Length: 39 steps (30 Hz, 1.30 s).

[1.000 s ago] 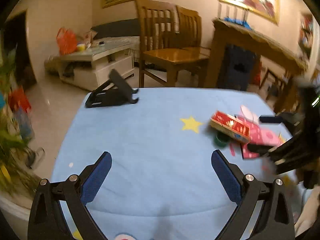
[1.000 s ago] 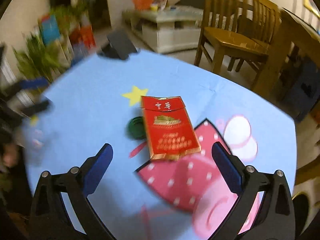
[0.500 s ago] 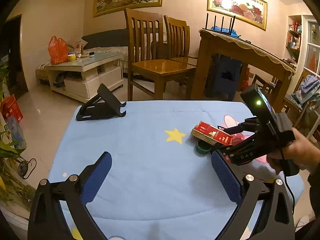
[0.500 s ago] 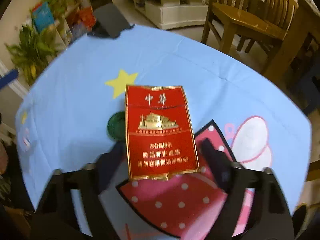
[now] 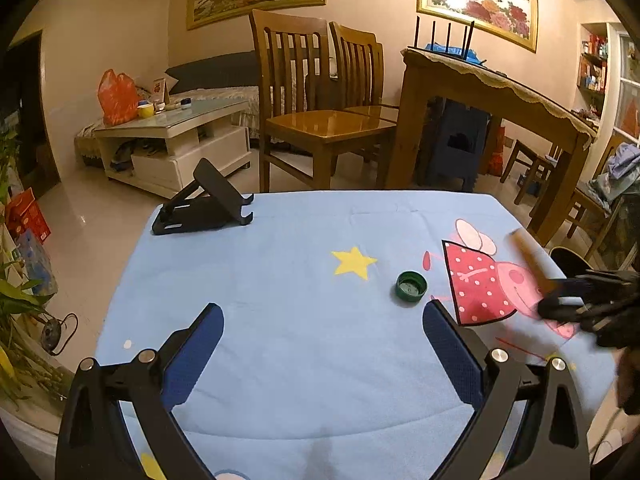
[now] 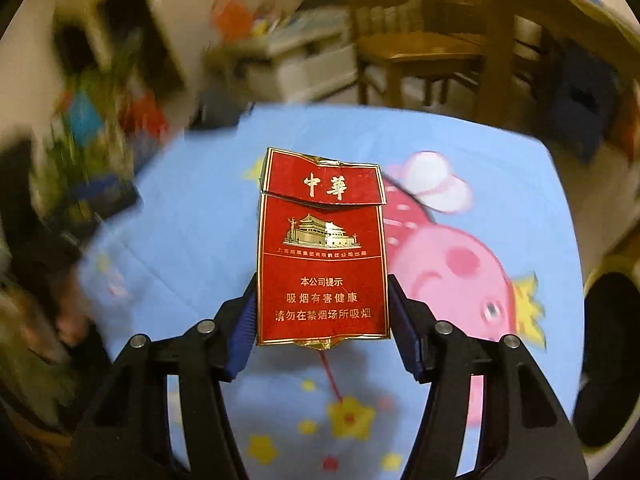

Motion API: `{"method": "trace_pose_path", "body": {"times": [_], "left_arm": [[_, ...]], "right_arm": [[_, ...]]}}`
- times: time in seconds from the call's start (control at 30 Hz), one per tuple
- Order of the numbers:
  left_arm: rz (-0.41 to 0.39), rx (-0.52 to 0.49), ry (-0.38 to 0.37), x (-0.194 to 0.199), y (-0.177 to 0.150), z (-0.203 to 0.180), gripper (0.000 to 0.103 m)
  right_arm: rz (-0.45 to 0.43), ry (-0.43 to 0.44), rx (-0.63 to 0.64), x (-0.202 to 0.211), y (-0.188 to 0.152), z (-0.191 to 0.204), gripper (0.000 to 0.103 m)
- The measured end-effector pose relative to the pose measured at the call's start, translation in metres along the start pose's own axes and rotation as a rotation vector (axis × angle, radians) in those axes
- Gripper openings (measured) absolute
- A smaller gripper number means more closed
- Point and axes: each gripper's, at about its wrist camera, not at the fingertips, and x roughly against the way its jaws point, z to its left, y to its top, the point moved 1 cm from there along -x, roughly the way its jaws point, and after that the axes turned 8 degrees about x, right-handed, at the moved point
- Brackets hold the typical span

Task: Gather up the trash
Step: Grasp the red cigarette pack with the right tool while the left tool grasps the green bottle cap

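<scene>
My right gripper (image 6: 322, 320) is shut on a red cigarette pack (image 6: 322, 248) and holds it lifted above the blue tablecloth (image 6: 192, 208). In the left wrist view the right gripper (image 5: 560, 300) is at the table's right edge, with the pack (image 5: 532, 260) a blurred streak above it. A green bottle cap (image 5: 411, 286) lies on the cloth next to the pig picture. My left gripper (image 5: 322, 344) is open and empty over the near middle of the table, the cap just ahead of its right finger.
A black phone stand (image 5: 204, 204) sits at the table's far left corner. A dark round bin (image 6: 608, 356) stands off the table's right edge. Wooden chairs (image 5: 320, 120) and a wooden table (image 5: 480, 92) stand beyond the far edge.
My right gripper closed on the cigarette pack and lifted it off the cloth, moving right toward the table's edge. The green cap stayed in place. My left gripper stayed open and almost still.
</scene>
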Motion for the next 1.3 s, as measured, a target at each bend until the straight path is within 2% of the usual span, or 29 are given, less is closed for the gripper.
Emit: {"method": "trace_pose_path", "body": {"times": [0.07,0.13,0.27,0.47,0.53,0.6,0.7,0.87,0.9,1.0,1.07,1.1,1.17,1.23,1.3], "left_arm": [[0.006,-0.009,0.007,-0.003,-0.002,-0.004,0.096],[0.015,-0.023,0.016,-0.007,-0.003,-0.009,0.096],[0.044,-0.044,0.023,-0.017,-0.006,-0.017,0.096],[0.133,-0.039,0.016,-0.045,-0.006,-0.025,0.096],[0.131,-0.026,-0.014,-0.048,0.003,-0.025,0.096],[0.132,0.027,-0.067,-0.054,0.019,-0.017,0.096],[0.185,0.049,-0.133,-0.074,0.03,-0.018,0.096],[0.246,-0.11,-0.17,-0.105,0.02,-0.067,0.096],[0.257,-0.13,-0.167,-0.11,0.018,-0.074,0.091],[0.326,-0.185,-0.083,-0.138,0.007,-0.087,0.07],[0.305,-0.154,-0.094,-0.141,0.007,-0.085,0.062],[0.302,-0.149,-0.095,-0.141,0.006,-0.084,0.054],[0.292,-0.142,-0.091,-0.139,0.001,-0.081,0.047],[0.296,-0.119,-0.074,-0.134,-0.004,-0.075,0.03],[0.305,-0.102,-0.058,-0.126,-0.01,-0.072,0.03]], "right_arm": [[-0.083,0.055,-0.145,0.024,-0.017,-0.021,0.058],[-0.118,0.063,-0.205,0.037,-0.026,-0.032,0.058],[-0.127,0.028,-0.217,0.049,-0.032,-0.044,0.058],[-0.135,0.04,-0.23,0.063,-0.038,-0.056,0.058],[-0.152,0.033,-0.225,0.07,-0.038,-0.058,0.058],[-0.169,0.029,-0.23,0.079,-0.04,-0.06,0.058],[-0.183,0.024,-0.229,0.088,-0.044,-0.062,0.059],[-0.198,0.02,-0.224,0.096,-0.043,-0.067,0.059],[-0.202,0.016,-0.223,0.098,-0.043,-0.068,0.059],[-0.205,0.014,-0.225,0.102,-0.045,-0.069,0.059],[-0.2,0.003,-0.217,0.097,-0.041,-0.067,0.059],[-0.197,0.001,-0.211,0.096,-0.041,-0.066,0.059],[-0.19,-0.004,-0.199,0.094,-0.037,-0.061,0.059],[-0.19,-0.017,-0.181,0.094,-0.034,-0.057,0.059],[-0.184,-0.062,-0.145,0.094,-0.03,-0.051,0.059]]}}
